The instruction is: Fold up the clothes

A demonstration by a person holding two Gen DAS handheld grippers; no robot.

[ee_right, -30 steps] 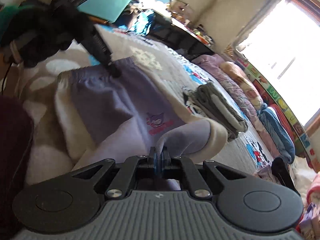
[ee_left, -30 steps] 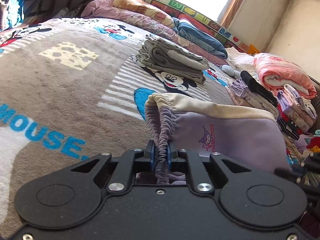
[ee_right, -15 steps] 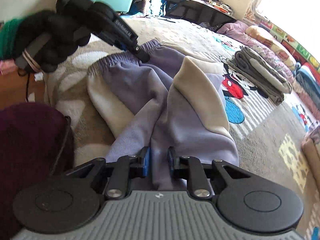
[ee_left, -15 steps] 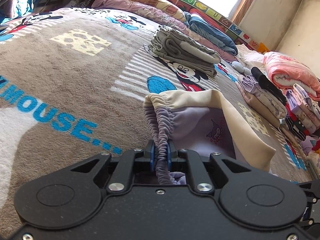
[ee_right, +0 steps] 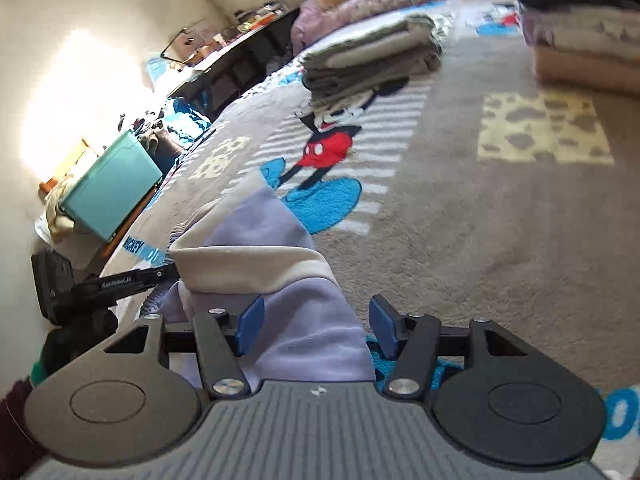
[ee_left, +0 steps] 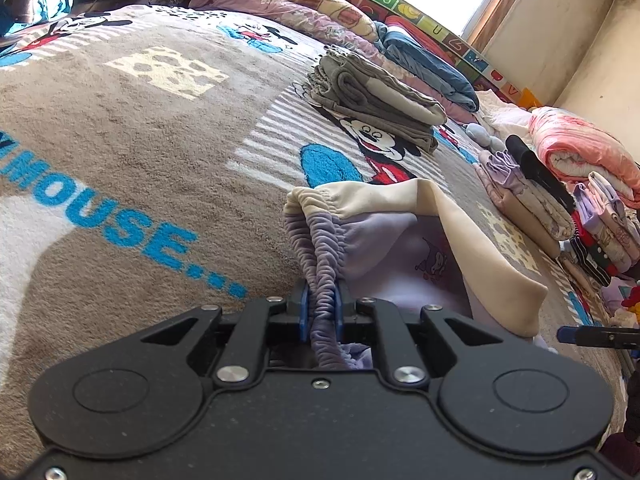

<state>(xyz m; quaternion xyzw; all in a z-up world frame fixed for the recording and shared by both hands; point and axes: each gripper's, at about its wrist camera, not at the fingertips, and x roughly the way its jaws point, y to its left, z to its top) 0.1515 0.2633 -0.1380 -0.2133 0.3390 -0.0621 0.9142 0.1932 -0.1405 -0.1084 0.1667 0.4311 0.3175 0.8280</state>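
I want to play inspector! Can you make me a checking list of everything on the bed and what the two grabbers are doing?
Surface: Mickey Mouse blanket covers the bed.
Job's things: purple pants, cream-trimmed, partly folded.
Clutter: folded grey stack; more folded piles; pink quilt.
Grippers: left gripper shut on the pants' waistband; right gripper open, fabric lying between its fingers.
Cables: nothing seen.
Surroundings: teal box, dark desk, bright window.

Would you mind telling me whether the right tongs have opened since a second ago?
Yes. The right tongs were shut on the purple trousers; now their pads stand wide apart, fabric lying loose between them.
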